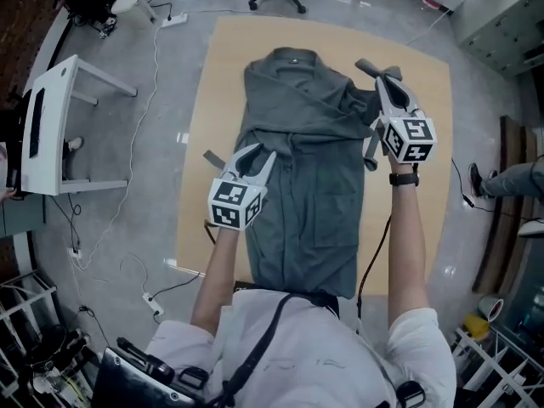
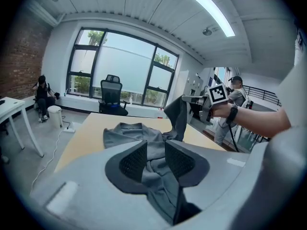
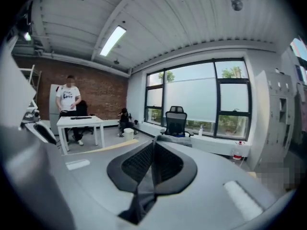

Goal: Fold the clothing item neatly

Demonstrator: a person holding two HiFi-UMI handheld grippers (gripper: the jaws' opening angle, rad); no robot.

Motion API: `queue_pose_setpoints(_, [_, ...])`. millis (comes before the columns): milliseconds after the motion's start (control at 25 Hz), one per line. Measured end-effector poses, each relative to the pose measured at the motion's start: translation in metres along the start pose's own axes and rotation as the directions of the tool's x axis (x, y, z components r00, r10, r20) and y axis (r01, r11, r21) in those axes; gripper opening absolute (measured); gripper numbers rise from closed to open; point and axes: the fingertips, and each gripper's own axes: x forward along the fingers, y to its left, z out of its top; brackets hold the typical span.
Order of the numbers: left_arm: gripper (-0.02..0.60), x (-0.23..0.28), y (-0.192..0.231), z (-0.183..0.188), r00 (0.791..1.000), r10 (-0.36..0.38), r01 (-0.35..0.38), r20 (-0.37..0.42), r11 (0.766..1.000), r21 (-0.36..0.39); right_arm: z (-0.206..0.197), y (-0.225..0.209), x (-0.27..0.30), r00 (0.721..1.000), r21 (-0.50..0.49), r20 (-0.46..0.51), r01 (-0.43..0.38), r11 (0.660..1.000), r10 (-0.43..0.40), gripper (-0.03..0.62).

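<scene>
On table (image 1: 212, 143): shirt (image 1: 314, 194) | left hand-held gripper (image 1: 255, 154) clamps it | right hand-held gripper (image 1: 380, 70) pinches sleeve (image 1: 361, 100)

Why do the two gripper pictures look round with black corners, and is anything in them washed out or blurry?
Left gripper view: a wide-angle lens bows the room and blackens the corners; the windows are washed out, the ceiling lamp glares. Right gripper view: same bowing, pale windows. Head view: evenly lit, the shirt on the table sharp, little shadow.
</scene>
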Motion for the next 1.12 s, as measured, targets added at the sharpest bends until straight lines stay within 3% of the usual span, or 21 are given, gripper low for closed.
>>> queue_pose_setpoints(200, [0.121, -0.03, 0.028, 0.0, 0.998, 0.057, -0.056, 0.027, 0.998, -0.03, -0.017, 0.135, 0.058, 0.989, -0.078, -0.073, -0.134, 0.988, 0.128, 0.02])
queue_pose_setpoints(360, [0.121, -0.057, 0.057, -0.016, 0.995, 0.102, -0.1, 0.017, 0.993, -0.056, -0.072, 0.245, 0.106, 0.963, -0.135, -0.199, -0.211, 0.968, 0.182, 0.02])
queue_pose_setpoints(480, [0.121, -0.072, 0.073, -0.028, 0.993, 0.121, -0.12, 0.007, 0.99, -0.076, -0.118, 0.293, 0.114, 0.943, -0.14, -0.285, -0.216, 0.966, 0.17, 0.02])
queue_pose_setpoints(560, [0.121, -0.078, 0.081, -0.034, 0.992, 0.127, -0.126, 0.005, 0.988, -0.084, -0.15, 0.316, 0.11, 0.916, -0.12, -0.35, -0.253, 0.96, 0.197, 0.026])
queue_pose_setpoints(600, [0.121, -0.08, 0.085, -0.037, 0.992, 0.129, -0.128, 0.004, 0.988, -0.088, -0.166, 0.328, 0.105, 0.892, -0.105, -0.386, -0.293, 0.95, 0.233, 0.049])
queue_pose_setpoints(680, [0.121, -0.083, 0.092, -0.043, 0.991, 0.131, -0.13, 0.002, 0.986, -0.099, -0.186, 0.348, 0.094, 0.839, -0.071, -0.44, -0.388, 0.919, 0.32, 0.227])
queue_pose_setpoints(760, [0.121, -0.083, 0.096, -0.045, 0.992, 0.129, -0.128, 0.0, 0.986, -0.111, -0.186, 0.356, 0.079, 0.814, -0.057, -0.438, -0.449, 0.892, 0.382, 0.266])
queue_pose_setpoints(880, [0.121, -0.075, 0.095, -0.045, 0.993, 0.116, -0.116, -0.001, 0.987, -0.116, -0.168, 0.347, 0.057, 0.822, -0.034, -0.386, -0.467, 0.884, 0.419, 0.275])
queue_pose_setpoints(1120, [0.121, -0.052, 0.083, -0.037, 0.998, 0.069, -0.069, -0.006, 0.994, -0.084, -0.132, 0.298, 0.008, 0.897, 0.027, -0.252, -0.369, 0.929, 0.364, 0.225])
